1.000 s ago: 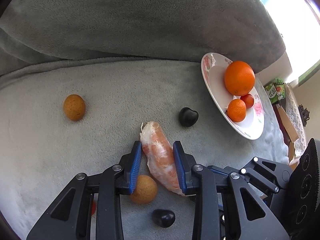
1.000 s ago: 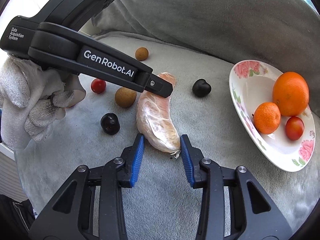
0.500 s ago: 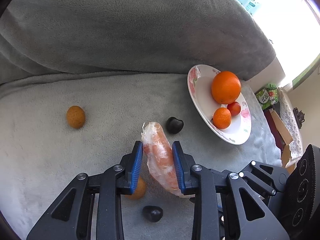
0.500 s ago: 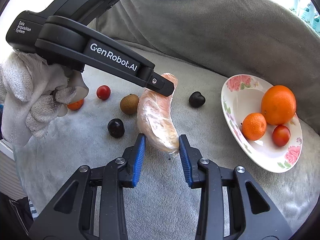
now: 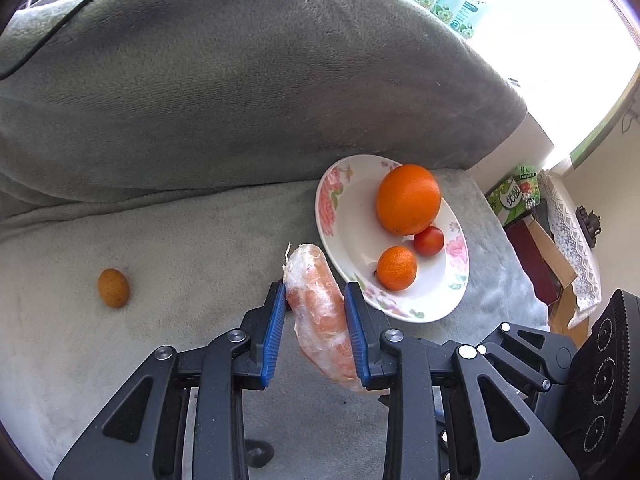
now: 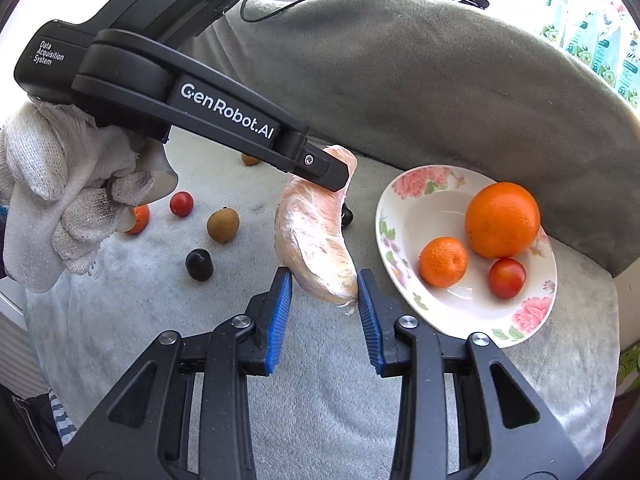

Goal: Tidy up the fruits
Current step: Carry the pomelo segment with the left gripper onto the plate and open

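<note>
My left gripper [image 5: 315,292] is shut on a peeled pomelo segment [image 5: 320,312] wrapped in clear film and holds it in the air, left of a flowered white plate [image 5: 340,236]. The plate holds a large orange [image 5: 408,199], a small mandarin [image 5: 397,268] and a red cherry tomato [image 5: 429,241]. In the right wrist view the segment [image 6: 316,248] hangs between the blue pads of my right gripper [image 6: 325,280], which is open; the pads stand apart from it. The plate [image 6: 404,200] is to its right.
On the grey blanket lie a brown longan [image 5: 114,287], another longan [image 6: 223,224], a red tomato [image 6: 181,203], a dark plum [image 6: 199,265] and a mandarin [image 6: 140,218] behind the gloved hand [image 6: 60,196]. A blanket-covered backrest [image 5: 240,80] rises behind. Boxes [image 5: 516,196] stand past the right edge.
The left gripper has lifted the pomelo segment off the blanket and carried it up and towards the plate. The right gripper rose with it and stayed open around the segment's lower end.
</note>
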`<state>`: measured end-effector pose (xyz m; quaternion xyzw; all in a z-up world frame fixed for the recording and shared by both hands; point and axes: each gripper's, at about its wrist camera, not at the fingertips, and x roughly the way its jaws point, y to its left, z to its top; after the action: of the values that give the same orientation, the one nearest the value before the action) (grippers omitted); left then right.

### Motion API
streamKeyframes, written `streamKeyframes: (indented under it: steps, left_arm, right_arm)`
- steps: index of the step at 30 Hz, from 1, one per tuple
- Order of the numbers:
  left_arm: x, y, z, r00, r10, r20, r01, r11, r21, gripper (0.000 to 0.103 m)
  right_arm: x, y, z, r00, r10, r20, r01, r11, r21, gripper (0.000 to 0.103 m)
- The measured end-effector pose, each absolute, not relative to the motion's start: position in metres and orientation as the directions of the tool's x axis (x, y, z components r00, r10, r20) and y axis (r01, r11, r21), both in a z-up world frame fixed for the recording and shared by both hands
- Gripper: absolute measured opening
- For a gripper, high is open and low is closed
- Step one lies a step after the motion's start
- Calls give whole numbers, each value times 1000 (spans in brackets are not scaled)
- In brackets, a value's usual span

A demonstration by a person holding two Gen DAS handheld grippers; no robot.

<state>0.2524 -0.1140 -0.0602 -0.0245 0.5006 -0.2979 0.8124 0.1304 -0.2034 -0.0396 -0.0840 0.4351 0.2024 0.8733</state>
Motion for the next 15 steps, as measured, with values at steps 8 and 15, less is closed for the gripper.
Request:
streamKeyframes:
  steps: [8,15]
  left_arm:
    - [260,-143,-56,306,-532,-790,489,799,-349,28]
    - [269,-169,-56,288,-543,-788,510,784,-354,28]
  right_arm:
    - [139,-227,-27,558,260,-788,-391,920,28,34]
    - [149,-254,-23,564,240,-790,-364,931,22,34]
